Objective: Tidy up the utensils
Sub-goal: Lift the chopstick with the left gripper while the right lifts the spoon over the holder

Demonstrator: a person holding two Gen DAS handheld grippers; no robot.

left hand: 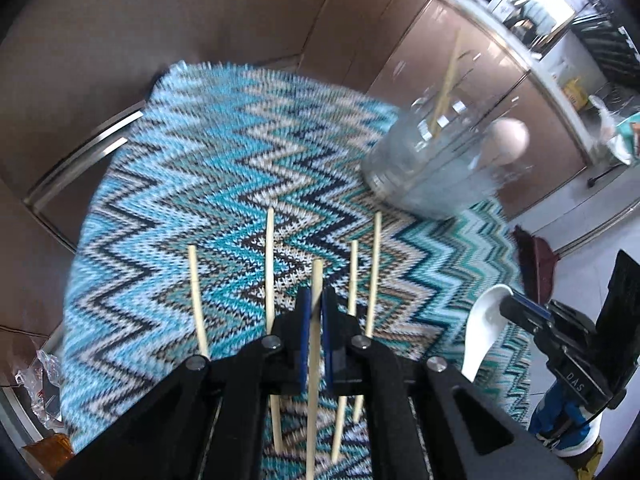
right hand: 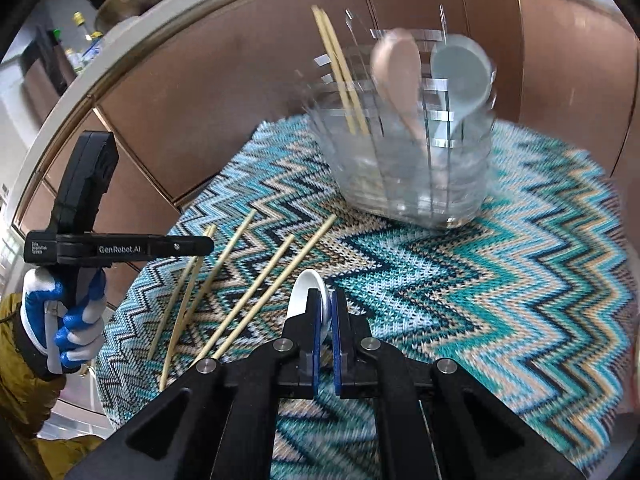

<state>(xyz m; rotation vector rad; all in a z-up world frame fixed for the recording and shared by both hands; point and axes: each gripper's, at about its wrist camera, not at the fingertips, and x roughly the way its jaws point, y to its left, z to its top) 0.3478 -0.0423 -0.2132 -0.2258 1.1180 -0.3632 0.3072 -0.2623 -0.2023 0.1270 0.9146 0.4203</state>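
Our left tool [left hand: 314, 312] pinched one slim wooden chopstick [left hand: 315, 360]; our right tool [right hand: 325, 312] clamped a glossy white spoon [right hand: 305, 294]. Both hung near the clear ribbed holder [right hand: 412, 176] on the zigzag-knit surface [right hand: 500, 280].

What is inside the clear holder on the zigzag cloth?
The clear holder holds two chopsticks, a pink spoon and a pale blue spoon. Blur and glare hide its bottom.

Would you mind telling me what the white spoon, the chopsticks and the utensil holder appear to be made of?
White spoon, held in the right claw: likely glazed ceramic, going by its glossy, thick, smooth bowl; melamine is possible. Chopsticks: probably bamboo or light wood, being pale tan, matte and slender. Utensil holder: clear glass or acrylic; the cloth shows through it, though blur hides detail.
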